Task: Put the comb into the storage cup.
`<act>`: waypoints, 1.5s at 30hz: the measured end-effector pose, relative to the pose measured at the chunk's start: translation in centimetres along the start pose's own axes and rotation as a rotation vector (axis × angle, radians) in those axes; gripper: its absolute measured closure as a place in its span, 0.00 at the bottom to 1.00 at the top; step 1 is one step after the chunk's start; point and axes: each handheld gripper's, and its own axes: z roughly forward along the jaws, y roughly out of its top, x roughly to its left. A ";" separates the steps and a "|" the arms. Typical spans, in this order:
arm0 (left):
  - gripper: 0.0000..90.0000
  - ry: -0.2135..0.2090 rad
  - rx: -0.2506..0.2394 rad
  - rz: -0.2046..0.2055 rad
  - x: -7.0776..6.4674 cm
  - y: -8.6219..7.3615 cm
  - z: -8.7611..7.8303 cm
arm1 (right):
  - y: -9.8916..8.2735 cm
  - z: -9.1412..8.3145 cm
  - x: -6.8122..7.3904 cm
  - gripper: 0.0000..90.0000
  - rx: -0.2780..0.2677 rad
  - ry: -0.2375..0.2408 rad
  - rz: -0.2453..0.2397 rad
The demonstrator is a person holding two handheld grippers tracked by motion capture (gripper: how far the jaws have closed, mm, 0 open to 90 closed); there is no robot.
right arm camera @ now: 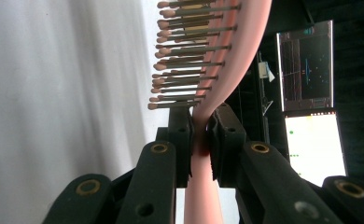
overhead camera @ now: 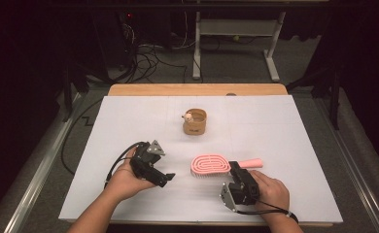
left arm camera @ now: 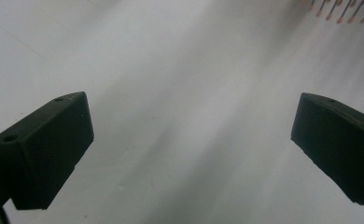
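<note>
A pink hairbrush lies bristles down on the white table cover, its handle pointing right. My right gripper is shut on the neck of the hairbrush, both pads pressing it where head and handle meet. The bristles point toward the white cover. My left gripper sits low over the cover, left of the brush, jaws wide apart and nothing between them. In the left gripper view the left gripper faces bare white cover, with a few bristle tips at the top right corner.
A small tan cup with a little figure on its rim stands behind the brush, near the table's middle. The wooden table edge runs along the back. Lit screens show beyond the table in the right gripper view.
</note>
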 end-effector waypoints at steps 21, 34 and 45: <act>0.00 0.011 -0.268 -0.127 1.6 -4.0 -0.8 | -0.5 -0.2 -0.2 0.90 0.019 0.000 0.024; 0.00 0.039 -0.406 -0.190 2.0 -6.4 -1.6 | -1.0 -0.4 -0.6 0.90 0.027 0.009 0.073; 0.00 0.059 -0.465 -0.174 1.8 -7.1 -2.0 | -1.2 -0.7 -1.1 0.90 0.019 0.020 0.134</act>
